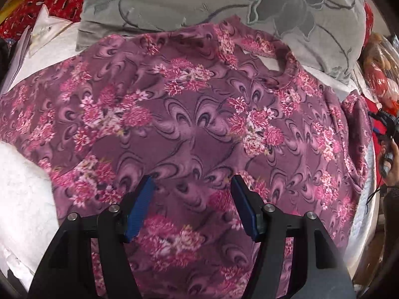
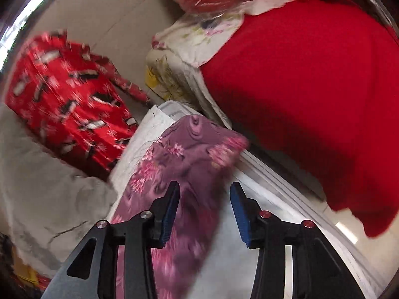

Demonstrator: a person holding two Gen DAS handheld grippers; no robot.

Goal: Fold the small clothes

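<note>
A purple top with pink flowers lies spread flat on a white bed cover, its neck opening at the upper right. My left gripper is open and empty, hovering over the top's lower middle. In the right wrist view one sleeve of the same top lies on the white cover. My right gripper is open and empty just above that sleeve's edge. This view is blurred by motion.
A grey flowered pillow lies behind the top. A red patterned cloth and a plain red cloth lie beyond the sleeve, with a floral quilt under the red one. The other gripper and hand show at the right edge.
</note>
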